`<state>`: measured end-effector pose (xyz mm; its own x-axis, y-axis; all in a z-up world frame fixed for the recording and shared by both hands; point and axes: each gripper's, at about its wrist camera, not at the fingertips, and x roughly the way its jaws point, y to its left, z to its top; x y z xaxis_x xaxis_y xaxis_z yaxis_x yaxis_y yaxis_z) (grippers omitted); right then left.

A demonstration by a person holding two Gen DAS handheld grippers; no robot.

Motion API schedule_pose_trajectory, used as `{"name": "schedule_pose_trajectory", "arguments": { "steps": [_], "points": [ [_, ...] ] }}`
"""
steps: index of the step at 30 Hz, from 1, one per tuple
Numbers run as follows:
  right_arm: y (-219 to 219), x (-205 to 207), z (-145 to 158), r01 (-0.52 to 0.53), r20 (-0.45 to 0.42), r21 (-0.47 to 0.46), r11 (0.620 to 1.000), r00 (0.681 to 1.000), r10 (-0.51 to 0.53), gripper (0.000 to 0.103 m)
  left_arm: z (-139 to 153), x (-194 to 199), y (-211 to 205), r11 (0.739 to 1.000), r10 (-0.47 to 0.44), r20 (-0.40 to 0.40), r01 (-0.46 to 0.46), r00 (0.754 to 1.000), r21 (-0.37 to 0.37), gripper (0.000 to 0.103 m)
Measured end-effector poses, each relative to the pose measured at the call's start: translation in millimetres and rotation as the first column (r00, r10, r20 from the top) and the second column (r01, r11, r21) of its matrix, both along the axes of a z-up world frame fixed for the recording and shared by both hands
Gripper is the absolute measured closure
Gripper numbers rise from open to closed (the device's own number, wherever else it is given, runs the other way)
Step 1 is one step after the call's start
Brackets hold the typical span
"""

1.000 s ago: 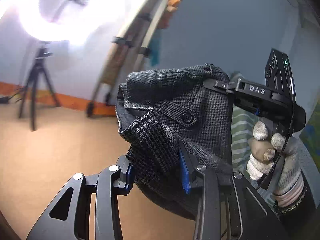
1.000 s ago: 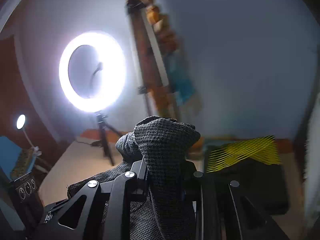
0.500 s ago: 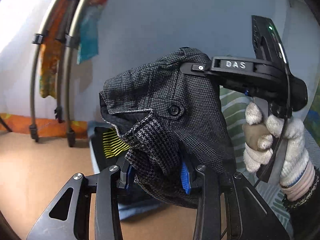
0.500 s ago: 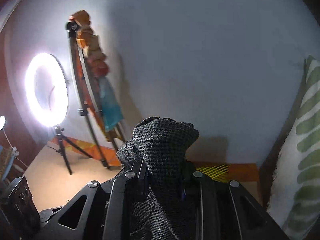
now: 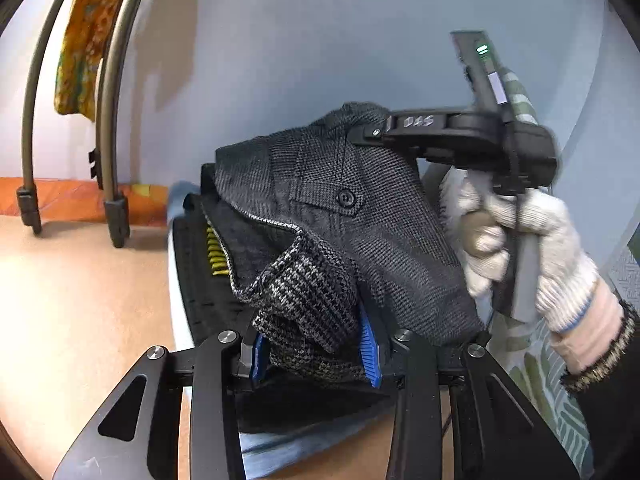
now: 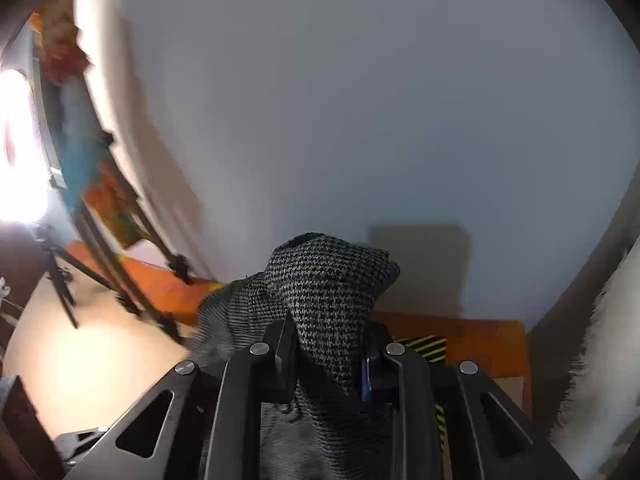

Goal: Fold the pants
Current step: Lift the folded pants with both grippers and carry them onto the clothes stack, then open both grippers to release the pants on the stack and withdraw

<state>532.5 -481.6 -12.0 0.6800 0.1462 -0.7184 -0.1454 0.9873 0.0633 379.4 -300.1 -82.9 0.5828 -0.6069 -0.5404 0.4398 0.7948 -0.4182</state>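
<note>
Pale blue-grey wall fills the background of both views, with a tan floor below it. Both tools are clamped on cloth held up in the air. The left gripper [image 5: 312,354] pinches a thick bunched corner of the dark grey houndstooth woven pants [image 5: 352,232] between its blue pads [image 5: 367,350]; the right gripper [image 6: 326,354] squeezes another bunched peak of the same fabric, and in the left view it bites the waistband at the top, its handle in a white knit-gloved right hand [image 5: 520,248].

Judging by the slack folds, the cloth is soft and limp but fairly heavy and grippy, unlikely to slip; the firm waistband edge near the black button [image 5: 346,199] looks the best place to hold.

Only the left view shows the button flap, the gloved hand, and a black bag with yellow stripes [image 5: 208,256] on the floor beyond. Only the right view shows a bright ring light [image 6: 18,148] at far left; the metal clothes rack with colourful garments [image 5: 72,40] appears in both.
</note>
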Motion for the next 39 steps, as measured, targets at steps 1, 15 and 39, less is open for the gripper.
{"name": "schedule_pose_trajectory", "arguments": {
  "steps": [1, 15, 39],
  "points": [
    [-2, 4, -6, 0.009, -0.006, -0.013, 1.0, 1.0, -0.009, 0.074, 0, -2, 0, 1.0, -0.002, -0.003, 0.002, 1.0, 0.008, 0.066],
    [-26, -17, 10, 0.185, 0.061, -0.07, 0.98, 0.982, -0.18, 0.043, 29, -30, 31, 0.994, -0.017, 0.074, 0.009, 0.997, 0.109, 0.056],
    [7, -257, 75, 0.273, 0.154, 0.003, 0.962, 0.95, -0.27, 0.024, 104, -106, 76, 0.992, -0.033, 0.153, 0.013, 0.988, 0.128, 0.038]
  ]
}}
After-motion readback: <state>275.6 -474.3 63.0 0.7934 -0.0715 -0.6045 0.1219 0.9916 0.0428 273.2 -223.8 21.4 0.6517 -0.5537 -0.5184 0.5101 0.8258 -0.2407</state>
